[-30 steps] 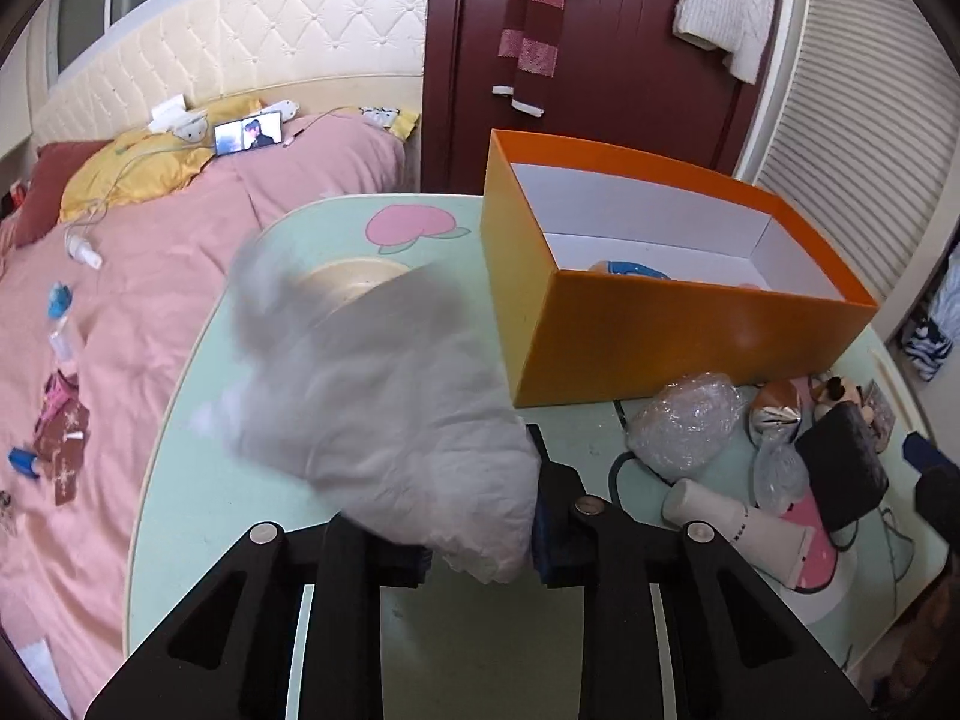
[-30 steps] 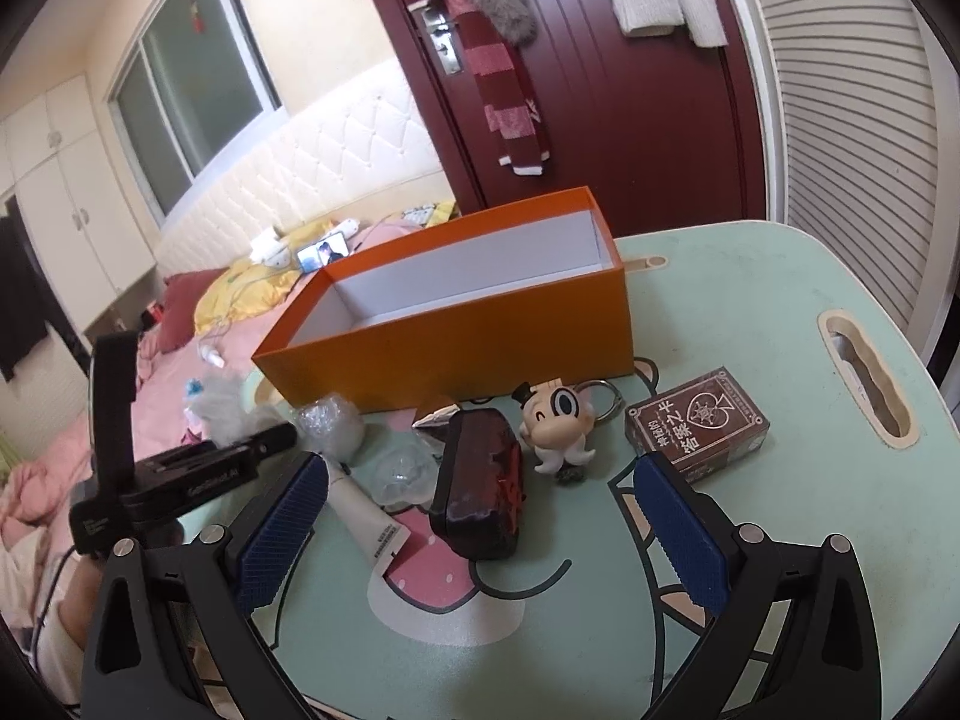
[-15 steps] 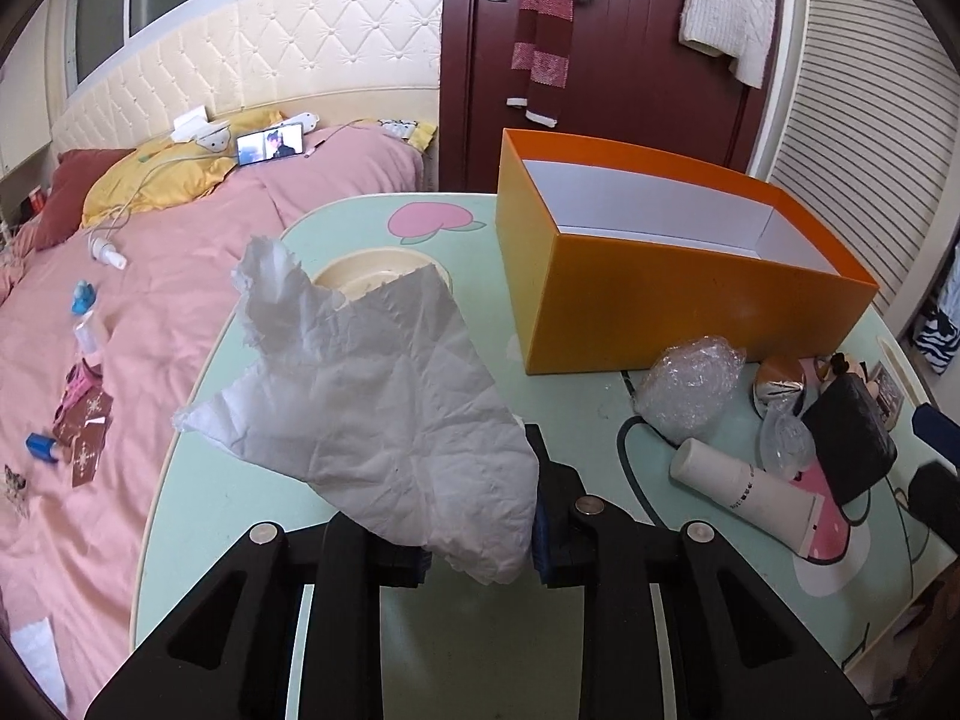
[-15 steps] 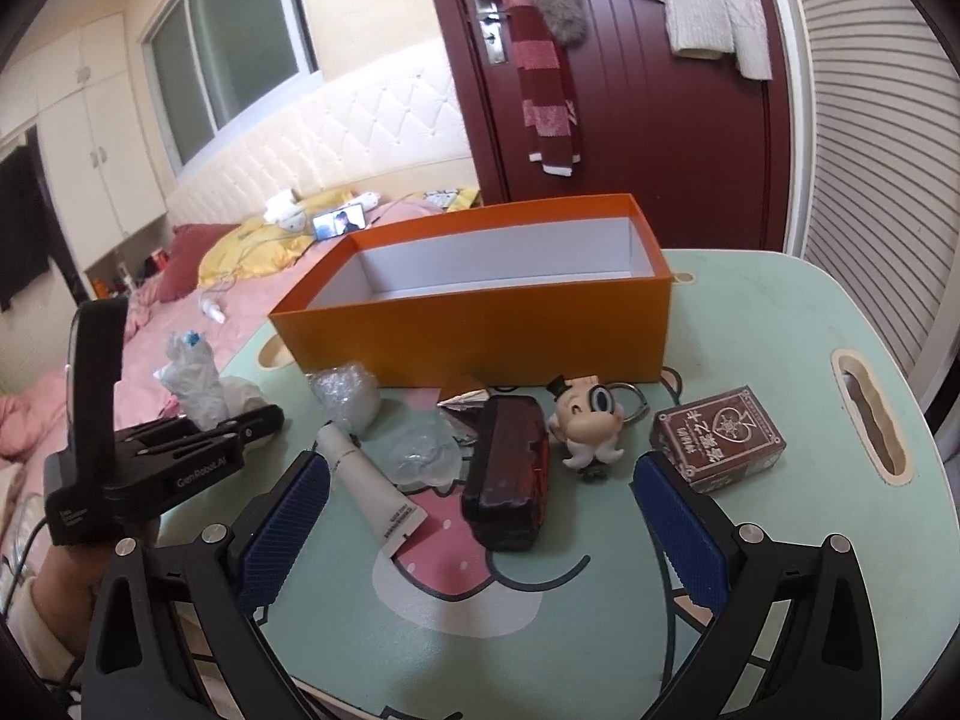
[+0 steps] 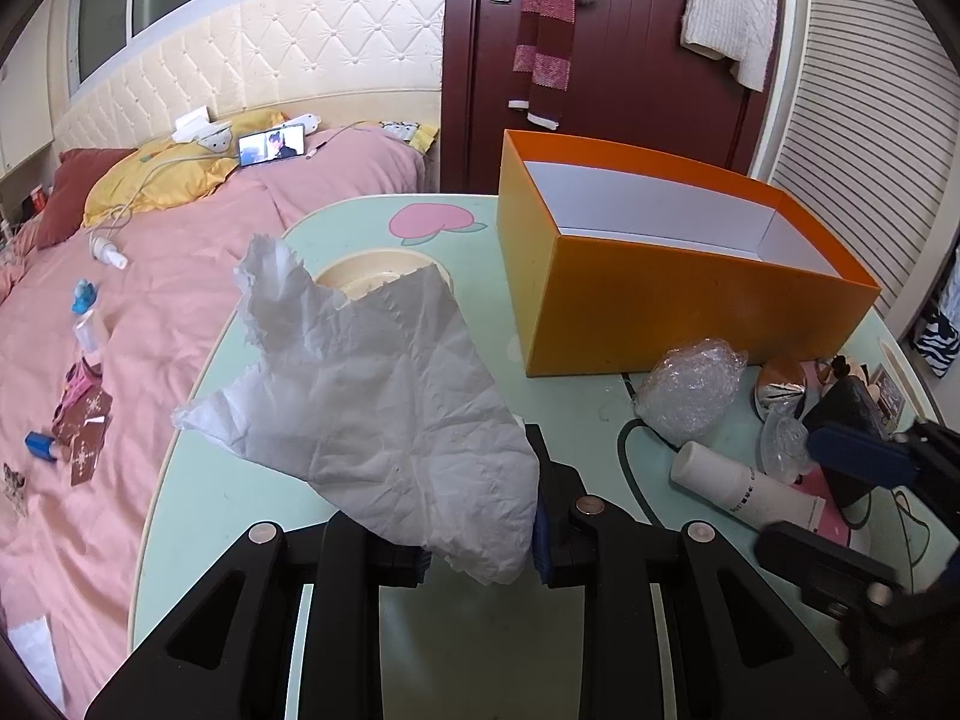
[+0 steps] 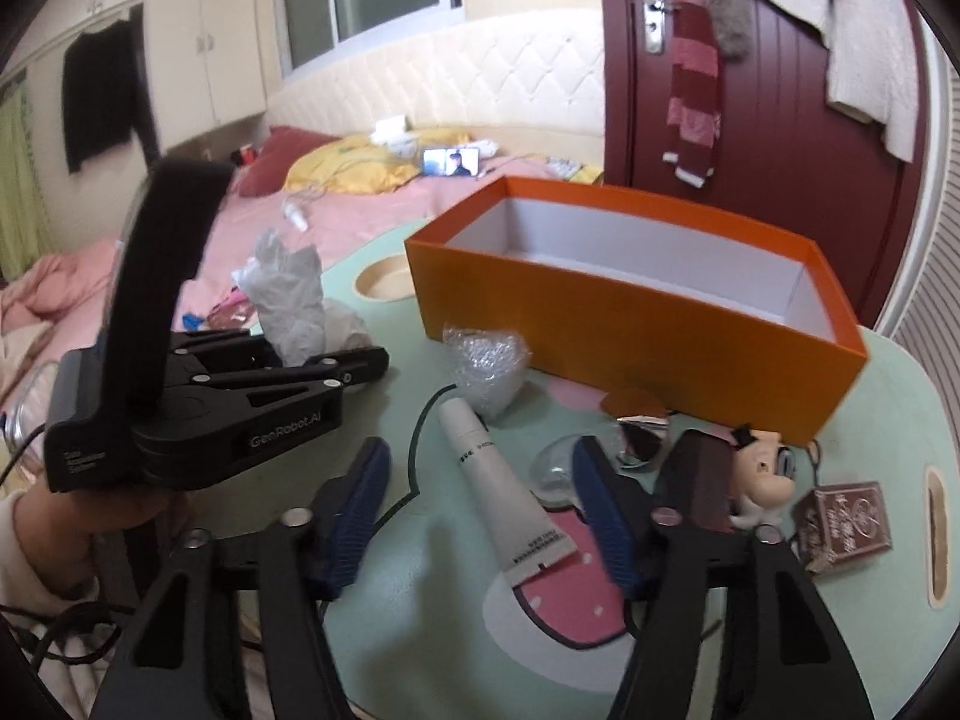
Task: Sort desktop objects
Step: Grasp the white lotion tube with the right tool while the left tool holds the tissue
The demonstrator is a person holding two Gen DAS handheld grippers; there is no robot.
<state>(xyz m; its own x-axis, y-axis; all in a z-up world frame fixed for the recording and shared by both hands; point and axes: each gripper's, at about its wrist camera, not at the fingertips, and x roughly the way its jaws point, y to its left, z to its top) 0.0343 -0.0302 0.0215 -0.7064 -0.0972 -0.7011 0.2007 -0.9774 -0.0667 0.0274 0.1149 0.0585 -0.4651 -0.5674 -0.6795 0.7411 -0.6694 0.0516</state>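
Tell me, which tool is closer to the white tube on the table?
Right. The right tool is open with the white tube lying between its fingers. The left tool is off to the tube's left, shut on a crumpled tissue.

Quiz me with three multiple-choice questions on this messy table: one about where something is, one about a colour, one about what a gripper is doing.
1. Where does the white plastic tube lie?
A. Inside the box
B. On the table, between the right gripper's open fingers
C. On the bed

2. What colour is the outside of the open cardboard box?
A. Orange
B. Blue
C. Black

3. What is the left gripper doing?
A. Standing open, empty
B. Gripping the tube
C. Pinching a crumpled white tissue

Answers: B, the tube rests on the tabletop, framed by the blue pads; A, its walls are orange, its lining white; C, the tissue sticks up from the closed fingers.
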